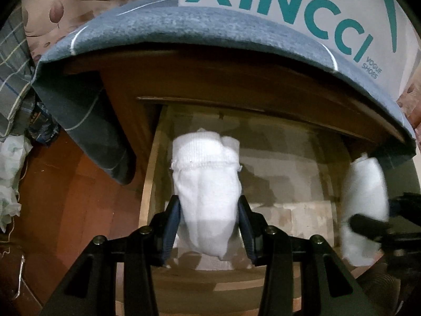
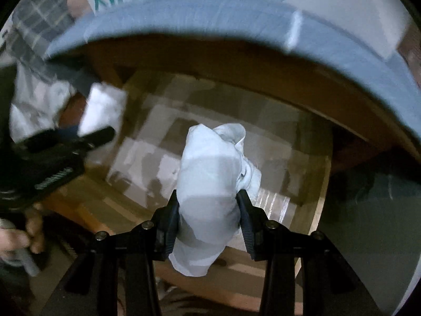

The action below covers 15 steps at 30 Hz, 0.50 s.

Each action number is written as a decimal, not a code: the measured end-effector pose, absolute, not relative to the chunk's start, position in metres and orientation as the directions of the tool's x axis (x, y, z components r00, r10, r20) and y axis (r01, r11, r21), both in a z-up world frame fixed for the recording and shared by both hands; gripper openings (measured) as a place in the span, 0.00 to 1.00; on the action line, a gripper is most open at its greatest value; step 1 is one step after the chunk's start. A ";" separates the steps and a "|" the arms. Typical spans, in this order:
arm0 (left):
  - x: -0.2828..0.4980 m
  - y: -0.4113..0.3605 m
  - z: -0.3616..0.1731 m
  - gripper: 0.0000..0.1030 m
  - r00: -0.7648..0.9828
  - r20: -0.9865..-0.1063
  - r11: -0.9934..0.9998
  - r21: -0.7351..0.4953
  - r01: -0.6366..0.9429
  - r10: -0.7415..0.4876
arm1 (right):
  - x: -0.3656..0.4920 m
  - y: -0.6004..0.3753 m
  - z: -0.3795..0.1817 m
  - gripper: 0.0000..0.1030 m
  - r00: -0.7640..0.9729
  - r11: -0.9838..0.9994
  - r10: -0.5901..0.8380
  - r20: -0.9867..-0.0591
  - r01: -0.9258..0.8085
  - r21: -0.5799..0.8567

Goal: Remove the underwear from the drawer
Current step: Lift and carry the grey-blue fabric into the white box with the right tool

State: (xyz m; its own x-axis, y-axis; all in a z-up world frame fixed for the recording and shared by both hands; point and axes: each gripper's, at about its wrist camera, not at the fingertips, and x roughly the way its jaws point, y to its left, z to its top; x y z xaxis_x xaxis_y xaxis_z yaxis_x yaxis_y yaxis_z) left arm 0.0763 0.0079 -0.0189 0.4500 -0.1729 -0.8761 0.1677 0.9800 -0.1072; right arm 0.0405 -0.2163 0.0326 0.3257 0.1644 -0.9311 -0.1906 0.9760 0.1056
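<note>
- White knit fabric fills the middle of the left wrist view: a rolled underwear bundle (image 1: 208,184) is pinched between the two dark fingers of the left gripper (image 1: 209,218), whose pads press its lower sides.
- This bundle hangs above the pale lined floor of the open wooden drawer (image 1: 284,210); whether it touches the floor cannot be told.
- Left of the drawer lies reddish wooden floor (image 1: 52,184), with crumpled pale cloth at the far left edge.
- Over the cabinet top drapes a blue-grey cloth (image 1: 184,26), one corner hanging down the left side.
- On that cloth stands a white shoe box (image 1: 302,0) printed with teal letters (reading "XINCCI" in part).
- At the right edge of the same view, a second white bundle (image 1: 363,197) shows blurred beside a dark gripper part.
- In the right wrist view, the right gripper (image 2: 208,210) clamps that second bundle (image 2: 210,179) with its fingers closed on its lower part, loose folds spilling at the top.
- It sits over the drawer interior (image 2: 289,158), apart from the first bundle, which appears blurred at upper left.
</note>
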 end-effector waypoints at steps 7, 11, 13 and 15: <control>0.080 0.007 -0.020 0.42 0.454 -0.876 0.981 -0.095 0.166 -0.162 | 0.024 -0.230 0.075 0.37 0.387 0.974 0.208 -0.898 -0.163 0.156; 0.080 0.006 -0.020 0.42 0.458 -0.875 0.982 -0.091 0.166 -0.158 | 0.017 -0.235 0.105 0.37 0.414 0.971 0.228 -0.881 -0.162 0.175; 0.080 0.005 -0.020 0.42 0.458 -0.875 0.982 -0.089 0.167 -0.157 | 0.014 -0.236 0.121 0.37 0.434 0.969 0.235 -0.869 -0.169 0.178; 0.079 0.003 -0.020 0.42 0.458 -0.875 0.982 -0.087 0.167 -0.155 | 0.011 -0.236 0.138 0.37 0.458 0.968 0.239 -0.856 -0.176 0.177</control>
State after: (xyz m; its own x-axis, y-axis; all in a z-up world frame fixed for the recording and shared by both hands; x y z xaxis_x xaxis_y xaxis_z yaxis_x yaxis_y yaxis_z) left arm 0.0793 0.0034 -0.0205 0.4581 -0.1554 -0.8752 0.1668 0.9821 -0.0870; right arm 0.0114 -0.2358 0.1376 0.4584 0.2395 -0.8559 -0.1755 0.9684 0.1770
